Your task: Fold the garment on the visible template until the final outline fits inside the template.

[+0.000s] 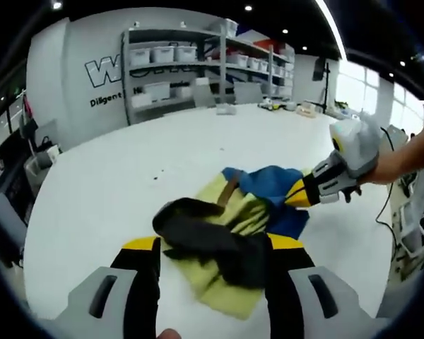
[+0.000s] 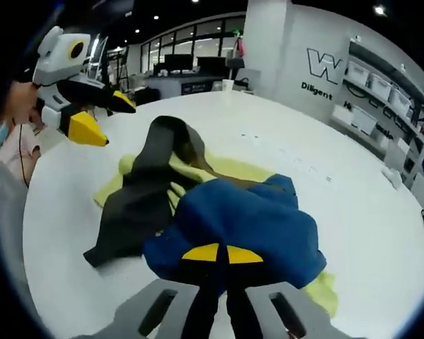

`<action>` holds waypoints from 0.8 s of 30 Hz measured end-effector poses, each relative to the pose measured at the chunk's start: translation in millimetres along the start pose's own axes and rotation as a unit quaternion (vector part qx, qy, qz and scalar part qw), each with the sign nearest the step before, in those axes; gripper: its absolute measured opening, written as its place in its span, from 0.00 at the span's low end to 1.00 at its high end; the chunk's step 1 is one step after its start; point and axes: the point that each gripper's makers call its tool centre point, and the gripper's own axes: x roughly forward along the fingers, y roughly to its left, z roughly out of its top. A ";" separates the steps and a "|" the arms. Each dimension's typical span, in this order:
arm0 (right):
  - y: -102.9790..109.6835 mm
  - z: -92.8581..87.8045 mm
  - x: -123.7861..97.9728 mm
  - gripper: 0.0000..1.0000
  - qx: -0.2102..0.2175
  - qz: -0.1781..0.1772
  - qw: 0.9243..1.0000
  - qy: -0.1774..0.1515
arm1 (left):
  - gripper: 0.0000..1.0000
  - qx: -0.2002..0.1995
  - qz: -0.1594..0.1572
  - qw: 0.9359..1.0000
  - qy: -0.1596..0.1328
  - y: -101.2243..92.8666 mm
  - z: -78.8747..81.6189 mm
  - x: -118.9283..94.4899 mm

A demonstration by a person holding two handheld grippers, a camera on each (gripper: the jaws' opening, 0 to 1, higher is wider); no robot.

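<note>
A blue and black garment lies crumpled on a yellow-green template (image 1: pixel 222 291) on the white table (image 1: pixel 113 183). Its black part (image 1: pixel 212 240) spreads toward my left gripper (image 1: pixel 213 244), which hovers open with its yellow-tipped jaws wide apart and nothing pinched. The blue part (image 1: pixel 272 185) is bunched at the right, where my right gripper (image 1: pixel 298 192) is shut on it. In the right gripper view the blue cloth (image 2: pixel 247 222) is heaped over my shut right gripper (image 2: pixel 221 254), the black part (image 2: pixel 145 191) runs left over the template (image 2: pixel 233 168), and the left gripper (image 2: pixel 109 119) hangs open above the table.
Shelves with white bins (image 1: pixel 177 60) stand against the lettered wall behind the table. Small items (image 1: pixel 283 106) sit at the table's far end. A person's arm (image 1: pixel 410 155) reaches in from the right. Desks and monitors (image 2: pixel 184 70) lie beyond the table.
</note>
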 end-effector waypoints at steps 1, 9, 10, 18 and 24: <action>1.0 -0.7 -1.0 0.00 0.003 0.003 1.000 0.000 | 0.55 0.001 0.000 1.000 0.000 -0.4 1.1 -1.4; 21.4 -24.1 -16.6 0.00 0.003 0.026 1.000 0.015 | 0.54 0.002 0.006 1.000 0.007 0.8 -3.2 -2.4; 22.9 -27.0 -18.8 0.00 0.004 0.028 0.999 0.018 | 0.54 0.001 0.005 1.000 0.006 0.1 -2.9 -1.7; 37.4 -53.6 -43.3 0.00 -0.032 0.054 0.996 0.057 | 0.55 0.002 -0.001 1.000 0.007 -8.2 -3.7 2.9; 54.3 -64.7 -60.3 0.00 -0.101 0.091 0.988 0.072 | 0.55 0.016 -0.008 1.000 0.011 -16.8 -4.0 5.5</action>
